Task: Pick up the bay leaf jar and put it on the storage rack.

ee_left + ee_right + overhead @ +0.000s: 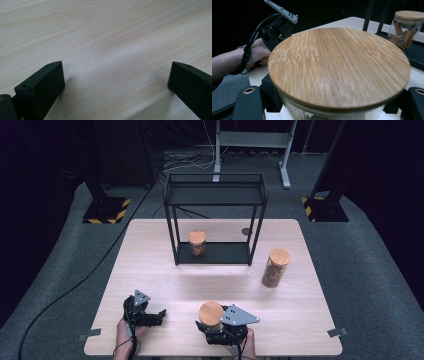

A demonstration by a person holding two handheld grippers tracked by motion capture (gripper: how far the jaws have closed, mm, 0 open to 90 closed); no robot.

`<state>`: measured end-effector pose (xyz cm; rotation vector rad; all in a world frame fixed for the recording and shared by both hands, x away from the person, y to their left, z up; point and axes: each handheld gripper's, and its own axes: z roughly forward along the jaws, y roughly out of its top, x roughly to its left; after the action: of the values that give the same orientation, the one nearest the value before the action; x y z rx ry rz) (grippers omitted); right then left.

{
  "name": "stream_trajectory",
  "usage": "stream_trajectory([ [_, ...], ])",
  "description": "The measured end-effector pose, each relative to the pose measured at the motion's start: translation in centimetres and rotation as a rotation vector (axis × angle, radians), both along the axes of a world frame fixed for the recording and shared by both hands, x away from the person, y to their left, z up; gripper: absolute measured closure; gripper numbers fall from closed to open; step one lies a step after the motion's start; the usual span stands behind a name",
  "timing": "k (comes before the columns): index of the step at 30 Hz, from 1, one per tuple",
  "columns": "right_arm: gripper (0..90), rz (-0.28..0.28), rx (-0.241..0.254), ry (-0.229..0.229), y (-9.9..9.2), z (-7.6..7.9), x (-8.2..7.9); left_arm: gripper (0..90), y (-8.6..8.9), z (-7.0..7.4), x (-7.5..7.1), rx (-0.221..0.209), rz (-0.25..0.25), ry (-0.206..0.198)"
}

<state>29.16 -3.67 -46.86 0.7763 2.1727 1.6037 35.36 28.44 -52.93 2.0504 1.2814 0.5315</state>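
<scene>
The glass jar with a round bamboo lid (211, 314) sits at the table's near edge, and we have our right gripper (220, 327) clamped around it. Our left gripper (150, 315) rests nearby, wide open and empty. We should lift it straight, keeping it upright, toward the black metal shelf (215, 195).

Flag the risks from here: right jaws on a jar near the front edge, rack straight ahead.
1. The held jar sits close to the table's front edge; a slipped grip could drop it to the floor.
2. If it goes to the rack, the frame posts and the small jar already on the lower shelf crowd the way in.
3. The left gripper rests nearby, open, and could get clipped.
</scene>
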Motion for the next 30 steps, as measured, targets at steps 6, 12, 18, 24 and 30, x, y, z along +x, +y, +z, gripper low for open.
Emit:
stream_trajectory([
  [6, 24.0, -0.020, -0.010, -0.015, -0.1, 0.1, 0.0, 0.3, 0.0, 0.0, 0.0, 0.001, 0.000, 0.001],
  [12, 24.1, -0.052, 0.001, -0.035, -0.5, 0.5, 0.1, 0.3, 0.0, 0.0, 0.0, 0.002, -0.001, 0.001],
  [18, 24.1, -0.069, -0.005, -0.044, -0.8, 0.8, 0.1, 0.3, 0.0, 0.0, -0.1, 0.002, 0.002, 0.000],
  [24, 24.1, -0.082, -0.009, -0.059, -1.0, 1.3, 0.2, 0.3, 0.0, 0.0, -0.1, 0.003, 0.002, 0.000],
  [30, 24.2, -0.097, -0.011, -0.067, -1.3, 1.7, 0.5, 0.3, 0.0, 0.0, -0.1, 0.001, 0.004, -0.001],
])
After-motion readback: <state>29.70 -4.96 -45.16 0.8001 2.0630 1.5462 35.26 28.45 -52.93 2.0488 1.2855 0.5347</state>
